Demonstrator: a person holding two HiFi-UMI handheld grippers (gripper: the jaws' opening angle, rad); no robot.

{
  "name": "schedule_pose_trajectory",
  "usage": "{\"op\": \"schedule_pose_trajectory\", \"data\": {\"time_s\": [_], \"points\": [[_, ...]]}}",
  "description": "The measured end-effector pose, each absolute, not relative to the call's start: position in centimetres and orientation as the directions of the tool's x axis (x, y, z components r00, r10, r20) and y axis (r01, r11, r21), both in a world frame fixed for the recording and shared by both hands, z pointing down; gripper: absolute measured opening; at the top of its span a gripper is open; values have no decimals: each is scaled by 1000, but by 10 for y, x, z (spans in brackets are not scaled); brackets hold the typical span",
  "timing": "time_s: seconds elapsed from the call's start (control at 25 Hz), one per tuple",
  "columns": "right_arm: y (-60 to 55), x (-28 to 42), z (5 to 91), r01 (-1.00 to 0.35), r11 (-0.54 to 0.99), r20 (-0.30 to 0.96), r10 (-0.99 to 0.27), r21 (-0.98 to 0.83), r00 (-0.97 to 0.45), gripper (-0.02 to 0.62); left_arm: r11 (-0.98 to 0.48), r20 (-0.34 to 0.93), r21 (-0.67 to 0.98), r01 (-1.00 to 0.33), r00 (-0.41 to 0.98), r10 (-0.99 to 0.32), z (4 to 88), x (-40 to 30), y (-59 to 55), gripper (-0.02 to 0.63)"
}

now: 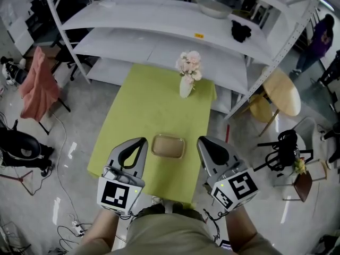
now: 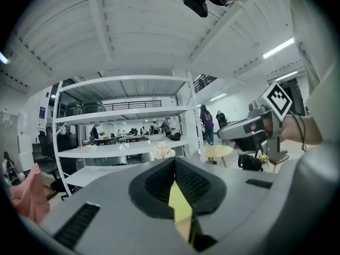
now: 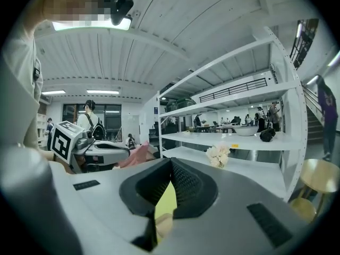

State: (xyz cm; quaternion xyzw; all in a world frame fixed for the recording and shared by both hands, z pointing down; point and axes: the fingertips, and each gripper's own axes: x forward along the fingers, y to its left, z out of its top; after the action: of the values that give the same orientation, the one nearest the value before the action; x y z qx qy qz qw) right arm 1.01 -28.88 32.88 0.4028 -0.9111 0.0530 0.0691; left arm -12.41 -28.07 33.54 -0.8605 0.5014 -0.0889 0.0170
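Observation:
My left gripper [image 1: 139, 143] and right gripper [image 1: 205, 142] hover side by side over the near edge of a lime-green table [image 1: 149, 110]. Both are shut with nothing in them. A shallow tan tray [image 1: 168, 146] lies on the table between their tips. At the table's far end stands a white vase of pale flowers [image 1: 187, 74]. In the left gripper view the jaws [image 2: 174, 162] meet at the tip, with the flowers [image 2: 162, 151] beyond and the right gripper [image 2: 249, 129] off to the right. In the right gripper view the jaws [image 3: 170, 162] also meet, the flowers [image 3: 218, 154] ahead.
A white shelving unit [image 1: 159, 20] stands behind the table, with a bowl [image 1: 214, 7] and a black object [image 1: 241, 31] on it. A round wooden table [image 1: 281, 92] and a black chair [image 1: 284, 147] are at right. A pink cloth [image 1: 37, 86] hangs at left. Cables lie on the floor.

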Motion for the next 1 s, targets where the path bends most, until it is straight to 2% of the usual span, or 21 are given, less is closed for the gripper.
{"op": "schedule_pose_trajectory", "data": {"time_s": [0.08,0.24,0.4,1.0], "points": [[-301,13,333,-749,661,168,-735,-42,-657,6,-499,152,-113,-859,481,-863,341,-121,-288,6],[-326,18,347,-752,657,182,-733,-59,-655,57,-513,187,-116,-850,489,-852,356,-113,-306,6],[-348,18,371,-746,661,222,-718,-79,-660,72,-522,233,-127,-844,486,-842,378,-110,-324,6],[-397,7,549,-738,639,492,-582,-215,-647,84,-540,397,-58,-840,477,-784,471,-110,-363,6]]}}
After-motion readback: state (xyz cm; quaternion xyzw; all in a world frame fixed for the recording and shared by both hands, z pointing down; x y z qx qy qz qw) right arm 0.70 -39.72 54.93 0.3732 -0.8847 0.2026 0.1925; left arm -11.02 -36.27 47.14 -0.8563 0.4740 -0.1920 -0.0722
